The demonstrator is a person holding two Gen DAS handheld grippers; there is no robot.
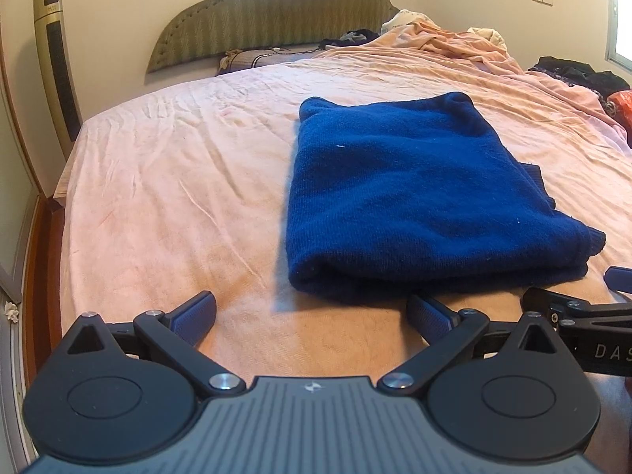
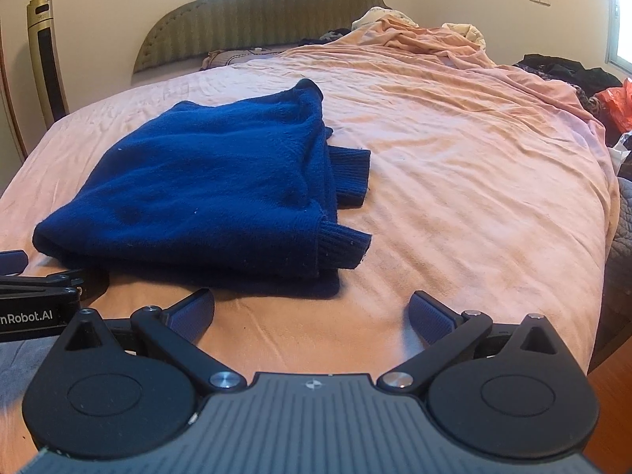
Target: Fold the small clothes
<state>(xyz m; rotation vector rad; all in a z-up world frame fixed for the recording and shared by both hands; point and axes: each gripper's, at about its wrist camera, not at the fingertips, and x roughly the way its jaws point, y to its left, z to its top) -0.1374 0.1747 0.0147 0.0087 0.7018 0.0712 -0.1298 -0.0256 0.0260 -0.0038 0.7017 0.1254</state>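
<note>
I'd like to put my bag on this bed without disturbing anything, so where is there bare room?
The pink sheet is bare from the folded blue sweater to the mattress edge beside the gold tower unit. Another bare stretch lies right of the sweater's cuffs. The head end is crowded: rumpled bedding and dark clothes.

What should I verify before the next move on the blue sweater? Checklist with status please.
1. Left gripper open and empty: ok.
2. Right gripper open and empty: ok.
3. Blue sweater folded into a stack on the pink sheet: ok.
4. Edges tidy: not ok, two ribbed cuffs stick out on the stack's right side.
5. Both grippers clear of the fabric: ok, each sits just short of the near edge.
6. Layers underneath lying flat: cannot tell, hidden by the top layer.
</note>
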